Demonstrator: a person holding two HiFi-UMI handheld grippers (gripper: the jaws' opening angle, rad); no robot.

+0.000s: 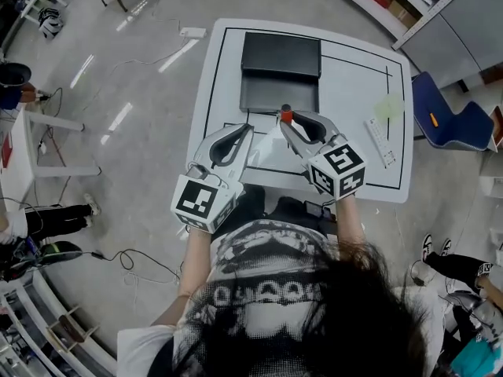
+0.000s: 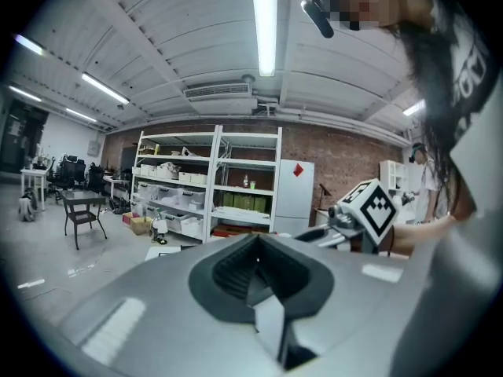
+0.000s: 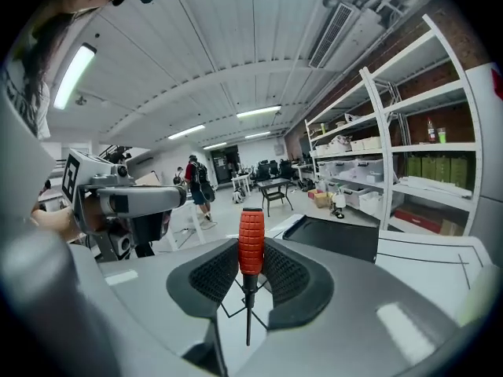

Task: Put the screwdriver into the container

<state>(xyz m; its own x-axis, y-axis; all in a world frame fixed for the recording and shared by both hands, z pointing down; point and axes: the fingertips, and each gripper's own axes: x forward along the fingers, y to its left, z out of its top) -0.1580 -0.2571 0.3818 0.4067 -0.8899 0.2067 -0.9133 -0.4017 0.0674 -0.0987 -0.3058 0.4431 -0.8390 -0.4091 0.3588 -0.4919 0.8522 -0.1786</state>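
Screwdriver (image 3: 251,246) clamped upright in right gripper (image 1: 291,126), red handle up; black container (image 1: 280,69) sited just beyond tips, toward frame top centre; left gripper (image 2: 258,280) jaws together, empty.

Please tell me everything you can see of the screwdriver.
The screwdriver is small, with a red knurled handle, plastic by its look, and a thin dark shaft. It stands upright, handle up, shaft pointing down. The right gripper clamps the handle between its ribbed black pads. It is above the white table, just before the black container.
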